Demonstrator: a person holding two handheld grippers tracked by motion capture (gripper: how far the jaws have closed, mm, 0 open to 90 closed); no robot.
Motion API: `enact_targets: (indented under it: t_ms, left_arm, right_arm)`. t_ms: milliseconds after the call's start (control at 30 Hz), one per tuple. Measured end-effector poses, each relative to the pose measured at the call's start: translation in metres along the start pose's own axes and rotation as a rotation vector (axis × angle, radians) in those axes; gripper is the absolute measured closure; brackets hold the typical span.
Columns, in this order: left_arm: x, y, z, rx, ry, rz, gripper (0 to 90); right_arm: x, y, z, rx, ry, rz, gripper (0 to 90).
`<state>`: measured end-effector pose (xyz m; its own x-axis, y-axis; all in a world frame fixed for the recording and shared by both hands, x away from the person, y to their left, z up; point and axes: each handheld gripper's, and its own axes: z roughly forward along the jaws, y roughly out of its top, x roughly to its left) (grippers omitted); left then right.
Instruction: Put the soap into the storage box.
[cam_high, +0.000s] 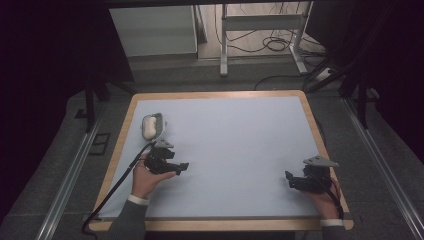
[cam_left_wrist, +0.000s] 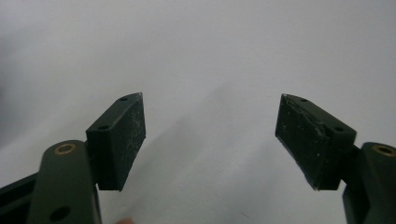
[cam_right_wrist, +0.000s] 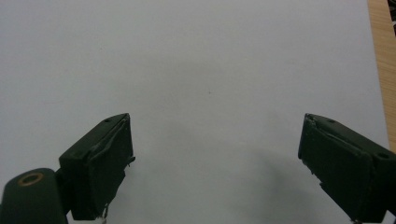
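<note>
Two grey sleeves are coming in at the bottom edge of the high view, each hand carrying a black two-jaw gripper over the pale blue mat (cam_high: 235, 145) that is covering the wooden-edged table (cam_high: 119, 145). On the person's left, the left gripper (cam_high: 183, 166) is hovering low over the mat near its left side, with its jaws pointing toward the middle of the table. In the left gripper view the left gripper (cam_left_wrist: 210, 140) is holding its two dark pads well apart, with nothing but bare pale surface between them. On the far side of that hand, just beside the gripper's grey three-cornered plate, a small white rounded object (cam_high: 149, 127) is lying in a shallow grey holder (cam_high: 159, 126) near the mat's left edge; what it is cannot be told at this size. A black cable (cam_high: 116, 186) is trailing from the left gripper off the table's near edge. The right gripper (cam_high: 289, 179) is sitting near the mat's right edge, pointing left. In the right gripper view the right gripper (cam_right_wrist: 215, 149) is also standing wide and holding nothing, with a strip of wooden border (cam_right_wrist: 383, 70) showing at the right.
</note>
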<state>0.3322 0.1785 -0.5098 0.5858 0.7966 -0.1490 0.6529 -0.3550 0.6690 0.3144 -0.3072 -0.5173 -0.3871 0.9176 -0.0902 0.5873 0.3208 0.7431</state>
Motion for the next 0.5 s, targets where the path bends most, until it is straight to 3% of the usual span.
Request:
enact_targets:
  t_ms: [200, 500]
  left_arm:
    - [-0.0013, -0.0097, 0.0057, 0.032, 0.0, 0.011, 25.6]
    - [0.0006, -0.0112, 0.0026, 0.007, -0.01, -0.007, 25.2]
  right_arm:
    - [0.0019, 0.0005, 0.0, -0.007, 0.001, -0.006, 10.0]
    - [0.0045, 0.0021, -0.0021, -0.03, 0.003, -0.018, 10.0]
